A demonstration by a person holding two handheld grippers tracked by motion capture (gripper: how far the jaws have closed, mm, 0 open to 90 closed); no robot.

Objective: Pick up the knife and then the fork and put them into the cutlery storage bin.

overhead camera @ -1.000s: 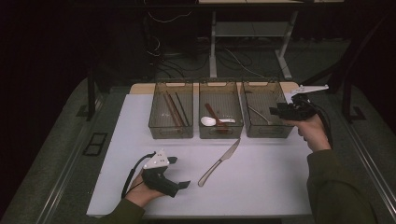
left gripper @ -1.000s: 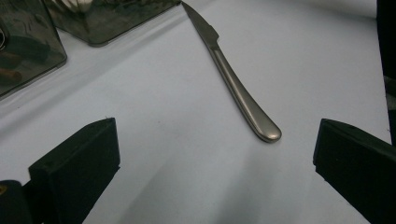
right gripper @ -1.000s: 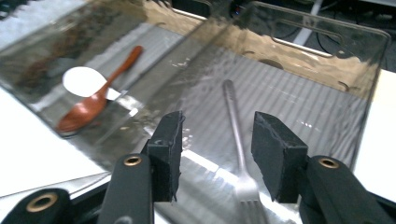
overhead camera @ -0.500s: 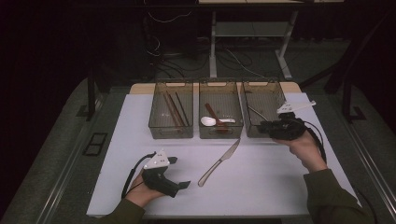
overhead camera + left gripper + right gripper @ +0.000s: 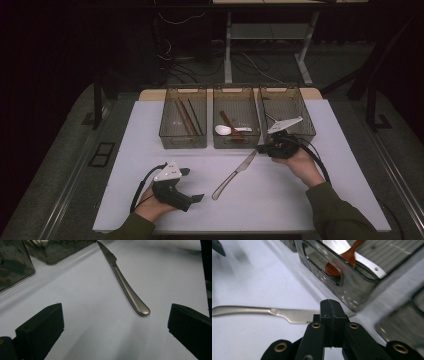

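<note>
- Sliding was the main risk for the knife [image 5: 233, 175]: it lay flat and loose on the white surface [image 5: 345, 165], and its smooth metal would likely have skated away under any push from the side.
- Its blade end sat right at the right gripper [image 5: 332, 308], whose fingers had just been closing and now met pad to pad with nothing between them. The blade passed behind their tips, so a lift from there would probably have come up empty.
- Pressing the shut tips down on the thin blade could have flicked the handle round, or driven the point against the middle bin [image 5: 236, 145] just beyond it.
- The knife was a plain steel table knife with a dull sheen: narrow blade, slim neck, rounded handle end. It lay slantwise in front of the bins, blade toward them and handle toward the person.
- The left gripper [image 5: 192, 185] rested on the surface near the handle end, its fingers spread wide and holding nothing. The handle lay ahead of them, apart from both pads.
- A white spoon [image 5: 223, 130] lay in the middle bin.
</note>
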